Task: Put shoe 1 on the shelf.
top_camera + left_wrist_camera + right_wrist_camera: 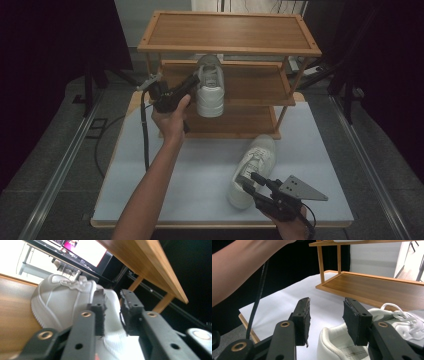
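High view: shelf rack (300, 50) hides sneaker (210, 92) toe.

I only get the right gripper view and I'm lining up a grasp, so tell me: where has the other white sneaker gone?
Observer: The second white leather sneaker is on the middle shelf of the three-tier wooden rack, heel overhanging the front edge.
Operator: Is the left hand-held gripper on it?
Observer: Yes, the left hand-held gripper has its jaws closed on the heel collar.
Operator: How does my shoe lie on the table?
Observer: The white sneaker near you lies on the white tabletop, toe toward the rack, heel at the right hand-held gripper, whose jaws are open.
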Available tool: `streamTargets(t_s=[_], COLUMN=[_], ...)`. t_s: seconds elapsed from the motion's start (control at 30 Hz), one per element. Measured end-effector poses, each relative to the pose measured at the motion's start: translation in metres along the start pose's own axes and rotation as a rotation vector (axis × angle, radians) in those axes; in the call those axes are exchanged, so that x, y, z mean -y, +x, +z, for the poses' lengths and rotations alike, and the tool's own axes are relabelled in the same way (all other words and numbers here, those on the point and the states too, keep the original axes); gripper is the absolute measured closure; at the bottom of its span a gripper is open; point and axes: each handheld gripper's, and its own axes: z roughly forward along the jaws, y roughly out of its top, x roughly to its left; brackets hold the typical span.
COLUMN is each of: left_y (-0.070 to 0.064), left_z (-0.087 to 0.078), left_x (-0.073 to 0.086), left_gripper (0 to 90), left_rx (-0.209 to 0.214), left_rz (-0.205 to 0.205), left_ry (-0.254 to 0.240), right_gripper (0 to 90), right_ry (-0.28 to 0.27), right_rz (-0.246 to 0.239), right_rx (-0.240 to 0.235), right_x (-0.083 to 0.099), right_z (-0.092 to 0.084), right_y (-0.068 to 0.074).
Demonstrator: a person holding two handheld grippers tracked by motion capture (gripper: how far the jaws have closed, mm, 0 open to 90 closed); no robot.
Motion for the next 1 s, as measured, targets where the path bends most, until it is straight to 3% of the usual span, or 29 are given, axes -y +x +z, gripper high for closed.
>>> streamTargets(t_s=[0.07, 0.1, 0.27, 0.47, 0.73, 1.0], left_y=[-0.004, -0.005, -0.006, -0.013, -0.025, -0.021], left_z=[-0.010, -0.015, -0.033, -0.044, -0.025, -0.007], left_x=[0.004, 0.006, 0.017, 0.033, 0.057, 0.055], left_gripper=[82.3, 84.3, 89.7, 90.0, 90.0, 90.0], left_rx=[-0.011, -0.004, 0.055, 0.096, 0.085, 0.016], left_rz=[0.054, 0.062, 0.048, 0.079, 0.140, 0.142], left_ry=[0.012, 0.012, 0.041, 0.079, 0.153, 0.137], right_gripper=[56.1, 56.1, 56.0, 55.6, 55.5, 55.5], right_ry=[0.001, 0.000, 0.007, 0.016, 0.020, 0.016], right_rz=[0.001, 0.002, -0.003, -0.006, -0.007, -0.006], right_rx=[0.004, 0.006, 0.004, 0.000, -0.001, 0.001], right_x=[0.000, 0.000, 0.001, 0.002, 0.003, 0.002], right_z=[0.000, 0.000, 0.001, 0.004, 0.005, 0.003], right_y=[-0.001, -0.001, 0.002, 0.003, 0.004, 0.003])
